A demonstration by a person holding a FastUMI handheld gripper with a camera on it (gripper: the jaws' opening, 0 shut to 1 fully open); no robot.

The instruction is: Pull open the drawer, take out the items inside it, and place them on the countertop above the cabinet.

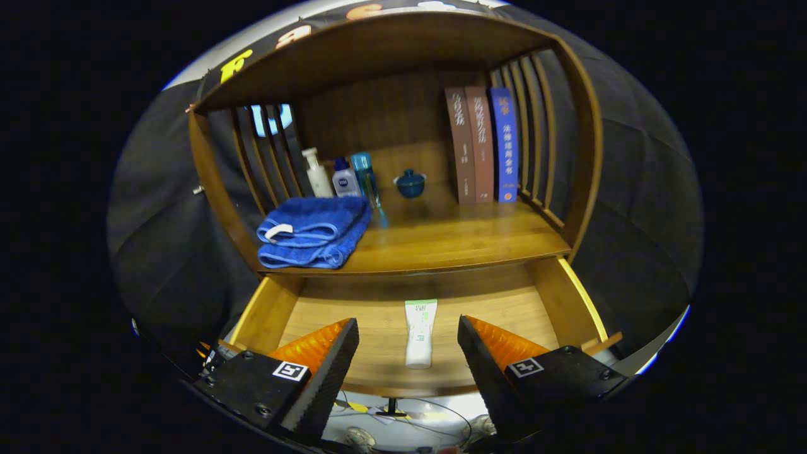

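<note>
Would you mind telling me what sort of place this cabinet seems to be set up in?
Probably a staged home corner in a recording booth: a wooden cabinet with books, toiletry bottles and a folded blue towel, dark cloth behind. The open gripper hovers over a tube in the open drawer.

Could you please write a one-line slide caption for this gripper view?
Open gripper poised over the pulled-out drawer, a white tube lying between its fingers.

Glossy varnished wood forms the worktop (441, 243) and drawer (378, 315), a plush terry-cloth towel (313, 232) lies on top, and the tube (420, 332) inside looks smooth plastic, between the tool's (408, 343) parted fingers
</note>
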